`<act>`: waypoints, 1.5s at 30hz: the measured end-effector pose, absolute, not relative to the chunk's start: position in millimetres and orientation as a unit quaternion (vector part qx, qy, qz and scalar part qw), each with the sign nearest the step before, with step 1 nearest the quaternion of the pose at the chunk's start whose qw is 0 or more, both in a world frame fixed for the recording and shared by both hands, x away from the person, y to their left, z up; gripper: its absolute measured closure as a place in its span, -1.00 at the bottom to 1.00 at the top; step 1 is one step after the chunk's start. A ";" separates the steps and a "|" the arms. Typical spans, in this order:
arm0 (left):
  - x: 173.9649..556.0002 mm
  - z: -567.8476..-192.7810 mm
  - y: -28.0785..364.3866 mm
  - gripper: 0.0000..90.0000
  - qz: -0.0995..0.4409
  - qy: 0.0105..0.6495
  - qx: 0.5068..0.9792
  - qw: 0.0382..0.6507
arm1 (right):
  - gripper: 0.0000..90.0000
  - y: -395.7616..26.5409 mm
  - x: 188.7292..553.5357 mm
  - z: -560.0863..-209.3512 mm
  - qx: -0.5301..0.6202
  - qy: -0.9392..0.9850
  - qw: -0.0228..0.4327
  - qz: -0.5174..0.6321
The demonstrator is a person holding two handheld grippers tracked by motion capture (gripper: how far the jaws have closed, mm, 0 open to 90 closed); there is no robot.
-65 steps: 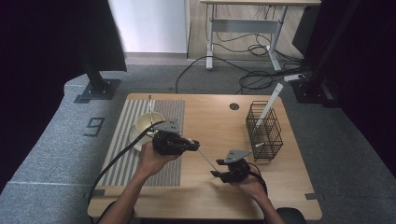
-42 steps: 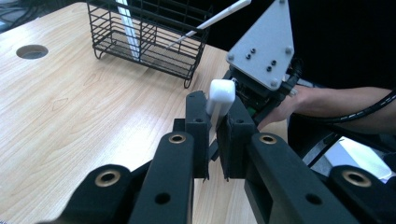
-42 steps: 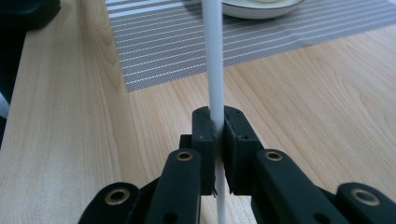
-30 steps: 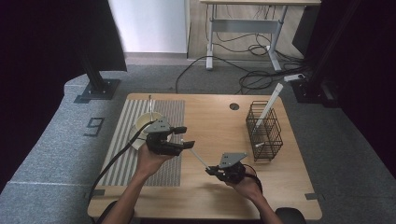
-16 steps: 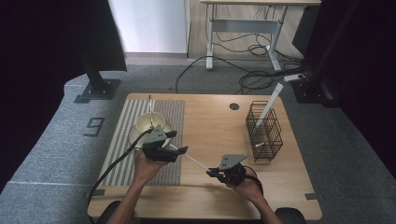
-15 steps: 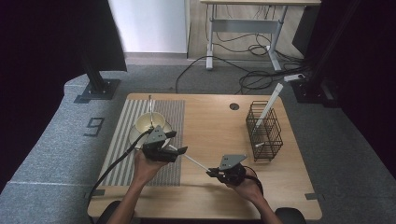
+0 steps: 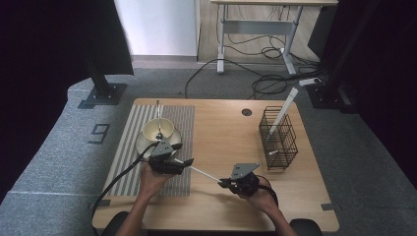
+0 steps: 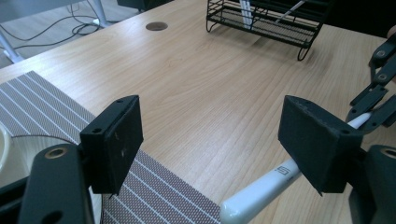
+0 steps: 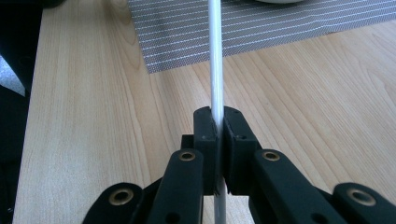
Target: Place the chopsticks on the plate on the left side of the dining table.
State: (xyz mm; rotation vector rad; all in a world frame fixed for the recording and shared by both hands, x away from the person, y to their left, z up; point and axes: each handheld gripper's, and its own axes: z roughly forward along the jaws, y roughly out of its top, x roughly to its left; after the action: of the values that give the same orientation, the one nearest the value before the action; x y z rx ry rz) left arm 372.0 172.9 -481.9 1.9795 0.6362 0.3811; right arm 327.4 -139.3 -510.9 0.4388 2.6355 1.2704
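A thin white stick (image 7: 204,173) runs level over the wooden table (image 7: 221,132) between my two grippers. My right gripper (image 9: 217,123) is shut on one end of it, the shaft (image 9: 215,56) pointing away toward the mat. In the high view the right gripper (image 7: 222,183) sits near the front edge. My left gripper (image 8: 210,135) is open and its jaws have just been opening. The stick's other end (image 8: 261,189) lies low between them and passes under the right pad (image 8: 317,140), not pressed. The left gripper (image 7: 181,155) hovers by the mat's right edge.
A cream bowl on a plate (image 7: 158,130), with a utensil standing in it, sits on the grey striped mat (image 7: 128,157) at the left. A black wire basket (image 7: 278,137) with a white utensil (image 7: 285,105) stands at the right. A round cable hole (image 7: 246,112) is at the back.
My left gripper has come down and drawn slightly toward the person, to the stick's free end beside the mat. The right gripper has kept still with the stick.
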 end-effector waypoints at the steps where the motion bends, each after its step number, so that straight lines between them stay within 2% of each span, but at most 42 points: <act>1: 372.0 -481.9 172.9 -0.51 0.157 0.262 0.816 0.492 | 0.89 -139.3 327.5 -510.9 0.148 0.887 0.091 0.427; 7: 374.3 -492.4 177.2 -0.52 0.156 0.274 0.818 0.481 | 0.89 -138.6 328.2 -512.2 0.147 0.890 0.086 0.423; 12: 373.7 -487.3 184.8 -0.54 0.158 0.277 0.814 0.486 | 0.89 -139.6 331.4 -515.5 0.152 0.896 0.076 0.410; 17: 369.6 -482.6 188.0 -0.63 0.128 0.265 0.818 0.495 | 0.89 -141.3 335.7 -516.8 0.154 0.901 0.066 0.400; 23: 362.3 -494.0 174.3 -0.67 0.110 0.233 0.855 0.450 | 0.89 -141.2 337.8 -514.4 0.149 0.909 0.059 0.386; 26: 356.9 -496.9 166.5 -0.54 0.121 0.206 0.869 0.432 | 0.89 -141.9 339.6 -512.8 0.144 0.913 0.053 0.379; 30: 351.3 -499.0 158.3 -0.45 0.139 0.175 0.886 0.405 | 0.89 -141.7 341.2 -508.0 0.134 0.918 0.049 0.369; 31: 348.9 -500.0 155.7 -0.35 0.147 0.164 0.892 0.395 | 0.89 -140.7 341.4 -505.2 0.129 0.922 0.046 0.363; 34: 346.9 -500.5 153.6 -0.25 0.152 0.152 0.897 0.386 | 0.89 -139.5 341.3 -503.6 0.123 0.924 0.045 0.358; 35: 345.8 -500.6 152.9 -0.12 0.156 0.145 0.899 0.383 | 0.89 -138.1 341.3 -502.5 0.117 0.928 0.044 0.351; 40: 341.2 -500.5 153.4 0.19 0.164 0.125 0.903 0.378 | 0.89 -136.1 342.6 -501.8 0.112 0.933 0.043 0.339; 45: 339.3 -500.0 154.6 0.33 0.160 0.109 0.908 0.371 | 0.89 -135.1 343.5 -499.8 0.104 0.936 0.043 0.333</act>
State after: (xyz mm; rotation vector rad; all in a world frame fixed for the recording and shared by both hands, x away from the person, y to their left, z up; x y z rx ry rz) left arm 339.3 154.6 -500.0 2.3286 0.2799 0.4096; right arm 343.5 -135.1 -499.8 0.3168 2.8635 1.0181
